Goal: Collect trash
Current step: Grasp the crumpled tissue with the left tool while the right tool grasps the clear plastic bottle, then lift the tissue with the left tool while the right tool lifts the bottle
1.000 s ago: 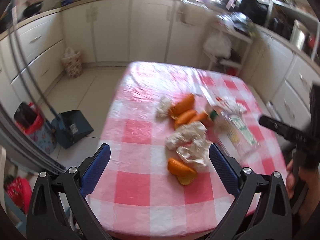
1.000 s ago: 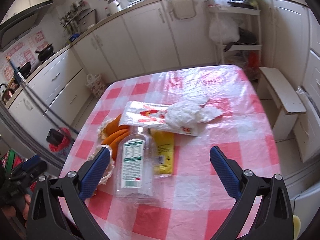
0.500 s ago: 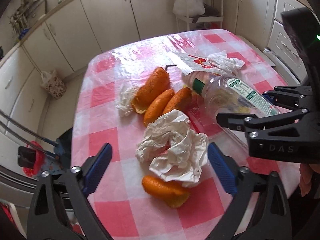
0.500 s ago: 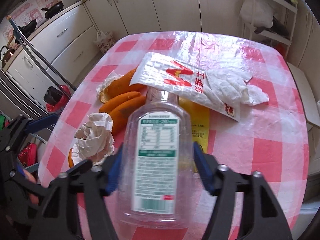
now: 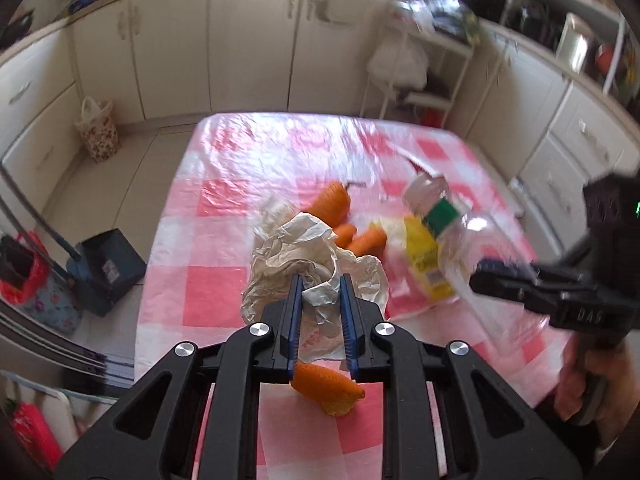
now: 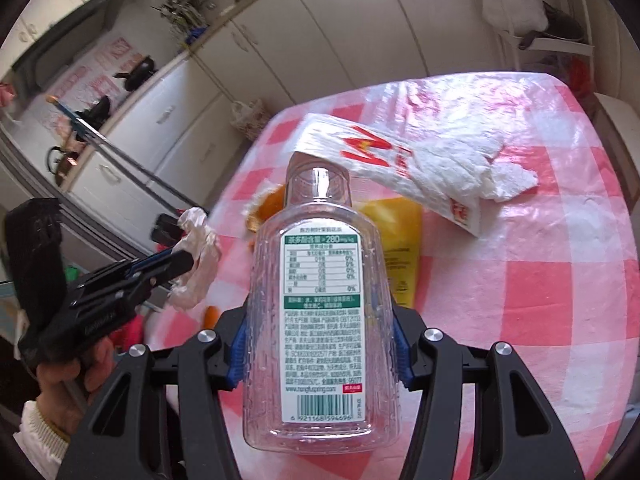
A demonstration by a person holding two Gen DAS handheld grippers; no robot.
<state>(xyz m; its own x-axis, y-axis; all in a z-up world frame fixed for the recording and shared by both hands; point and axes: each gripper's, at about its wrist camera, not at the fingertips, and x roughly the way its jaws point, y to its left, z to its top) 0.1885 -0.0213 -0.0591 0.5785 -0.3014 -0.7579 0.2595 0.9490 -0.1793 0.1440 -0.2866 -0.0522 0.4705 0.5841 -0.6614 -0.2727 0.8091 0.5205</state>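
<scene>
left gripper [image 5: 319, 288] fingers have just closed onto the crumpled paper [image 5: 296, 256], previously loose; right gripper [image 6: 318, 344] clamps the bottle [image 6: 320, 300].

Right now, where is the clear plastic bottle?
The clear plastic bottle is clamped in the right gripper, lifted over the checked table, with the yellow packet just behind it.

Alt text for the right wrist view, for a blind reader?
The right gripper clamps a clear plastic bottle with a green-and-white label above a red-and-white checked tablecloth. At left, the left gripper pinches crumpled white paper.
</scene>
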